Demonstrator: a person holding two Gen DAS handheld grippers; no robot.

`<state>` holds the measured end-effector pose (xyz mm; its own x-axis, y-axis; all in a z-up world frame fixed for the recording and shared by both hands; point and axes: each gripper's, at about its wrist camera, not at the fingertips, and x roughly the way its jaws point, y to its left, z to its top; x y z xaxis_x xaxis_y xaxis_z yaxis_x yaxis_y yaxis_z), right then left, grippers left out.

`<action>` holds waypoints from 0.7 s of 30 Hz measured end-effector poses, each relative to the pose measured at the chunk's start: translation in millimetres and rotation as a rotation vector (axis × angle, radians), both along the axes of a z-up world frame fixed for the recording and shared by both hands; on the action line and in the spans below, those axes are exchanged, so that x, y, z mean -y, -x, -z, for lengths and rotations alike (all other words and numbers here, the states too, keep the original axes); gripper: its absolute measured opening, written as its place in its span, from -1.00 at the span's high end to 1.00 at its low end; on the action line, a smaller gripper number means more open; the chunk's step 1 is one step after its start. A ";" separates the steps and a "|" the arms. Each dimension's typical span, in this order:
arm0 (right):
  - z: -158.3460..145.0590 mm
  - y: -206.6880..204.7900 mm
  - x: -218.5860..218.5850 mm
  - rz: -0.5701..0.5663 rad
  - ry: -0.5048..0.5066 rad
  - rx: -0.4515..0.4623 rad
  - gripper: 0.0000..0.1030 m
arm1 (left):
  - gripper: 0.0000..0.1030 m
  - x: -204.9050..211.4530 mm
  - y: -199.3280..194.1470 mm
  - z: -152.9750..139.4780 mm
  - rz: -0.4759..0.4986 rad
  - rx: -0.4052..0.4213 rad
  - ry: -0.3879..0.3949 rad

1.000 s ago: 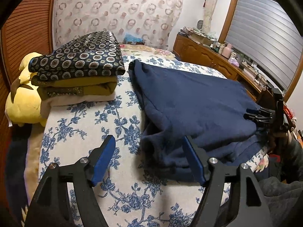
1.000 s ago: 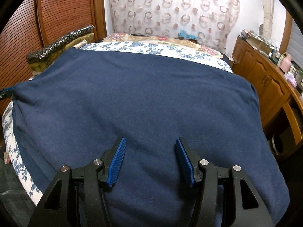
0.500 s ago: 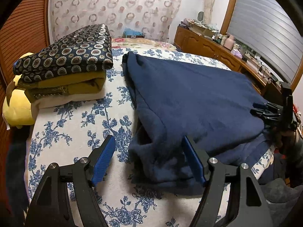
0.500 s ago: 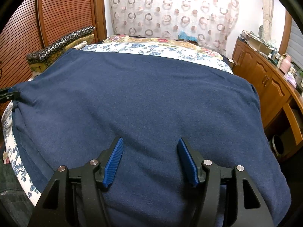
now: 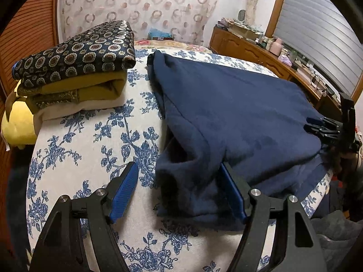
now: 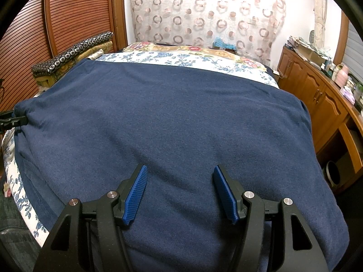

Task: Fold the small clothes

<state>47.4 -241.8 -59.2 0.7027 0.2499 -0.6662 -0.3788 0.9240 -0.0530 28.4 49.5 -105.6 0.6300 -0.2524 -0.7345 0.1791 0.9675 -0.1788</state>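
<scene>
A dark navy garment (image 5: 238, 117) lies spread on the floral bed sheet (image 5: 90, 140), with a bunched, folded corner (image 5: 192, 181) at its near left. My left gripper (image 5: 179, 190) is open, its jaws standing either side of that bunched corner. In the right wrist view the navy garment (image 6: 170, 117) fills the middle. My right gripper (image 6: 179, 192) is open just above the cloth near its front edge. The right gripper also shows in the left wrist view (image 5: 326, 129) at the garment's right edge. The left gripper's tip (image 6: 13, 120) shows at the garment's left corner.
A stack of folded clothes (image 5: 74, 72) with a patterned dark piece on top sits at the left of the bed, beside a yellow plush (image 5: 15, 127). A wooden cabinet (image 6: 322, 104) with clutter runs along the right. A patterned curtain (image 6: 204, 11) hangs behind.
My left gripper has moved forward and right, so the bunched corner now sits between its open jaws. My right gripper has stayed open over the cloth and drawn back slightly.
</scene>
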 end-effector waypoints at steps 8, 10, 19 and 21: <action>0.0 0.0 0.9 -0.001 -0.001 0.000 -0.23 | -0.12 -0.8 6.5 2.8 0.039 0.013 0.032; -0.1 -0.1 1.5 -0.002 0.000 0.000 -0.23 | 0.18 1.0 7.5 3.4 0.056 0.013 0.037; -0.1 -0.1 1.9 -0.002 0.000 0.000 -0.23 | 0.85 19.3 0.6 -25.4 0.109 0.099 0.070; -0.3 -0.2 2.3 -0.003 0.000 0.000 -0.23 | 0.85 25.3 -6.9 -36.4 0.119 0.126 0.065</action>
